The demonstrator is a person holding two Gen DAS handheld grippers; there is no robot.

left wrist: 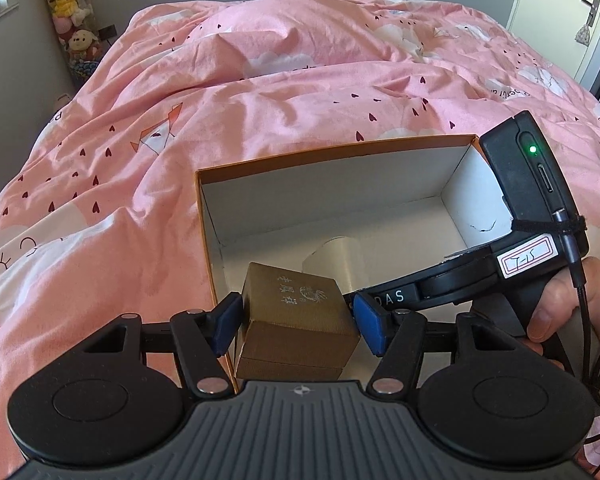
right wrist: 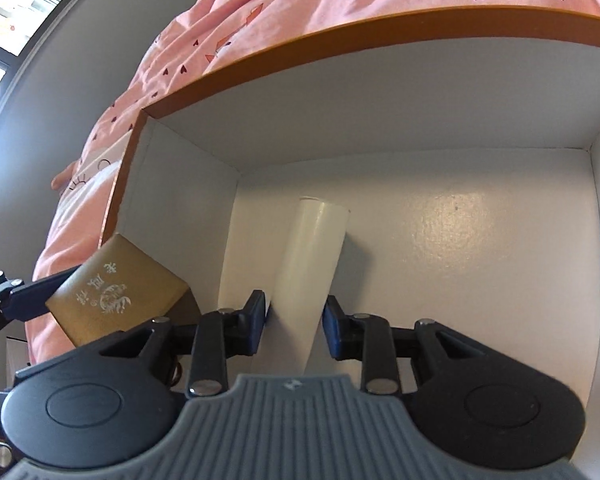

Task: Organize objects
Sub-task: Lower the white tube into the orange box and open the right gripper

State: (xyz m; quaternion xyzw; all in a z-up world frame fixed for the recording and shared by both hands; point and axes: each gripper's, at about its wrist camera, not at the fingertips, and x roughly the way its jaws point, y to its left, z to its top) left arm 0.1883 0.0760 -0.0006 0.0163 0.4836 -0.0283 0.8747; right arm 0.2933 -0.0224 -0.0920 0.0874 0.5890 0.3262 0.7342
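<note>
Both hands are loading the carton (left wrist: 332, 184) on the bed (left wrist: 260, 80): left gripper (left wrist: 296, 320) fingers clamp the gold box (left wrist: 296, 312) over its near-left corner, right gripper (right wrist: 296, 324) fingers flank the white tube (right wrist: 308, 264) on the floor inside, whether pressing it I cannot tell; next, probably release both.

Matt gold fabric-textured box (left wrist: 300, 312), glossy white tube (right wrist: 308, 264), smooth cardboard carton (left wrist: 340, 184), cotton duvet (left wrist: 260, 80)
</note>
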